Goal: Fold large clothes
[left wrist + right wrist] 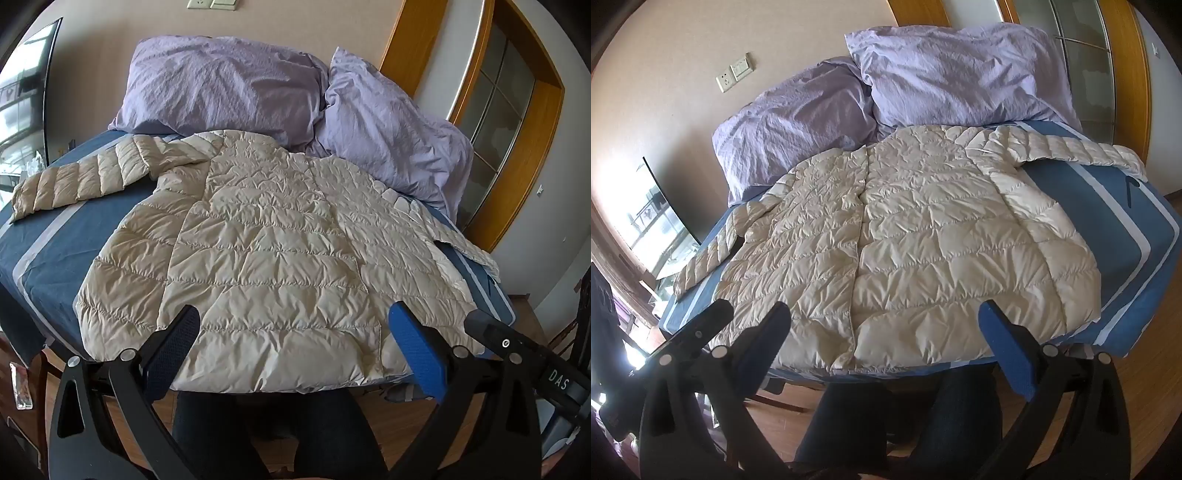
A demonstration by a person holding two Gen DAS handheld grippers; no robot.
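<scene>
Lying spread flat across the middle of both frames, a cream quilted down jacket (266,258) covers a blue bedsheet with pale stripes (48,266), one sleeve (74,181) stretched toward the left edge of the left wrist view. Two lilac pillows (221,81) sit behind it at the top. The left gripper (295,339) and right gripper (886,332) hover at the bottom over the jacket's near hem, jaws spread wide, gripping nothing.

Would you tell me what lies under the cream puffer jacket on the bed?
Under the puffer jacket lies a blue bedsheet with pale stripes, showing on both sides and along the near edge. Whatever is beneath the jacket's middle is covered, and so is its underside.
</scene>
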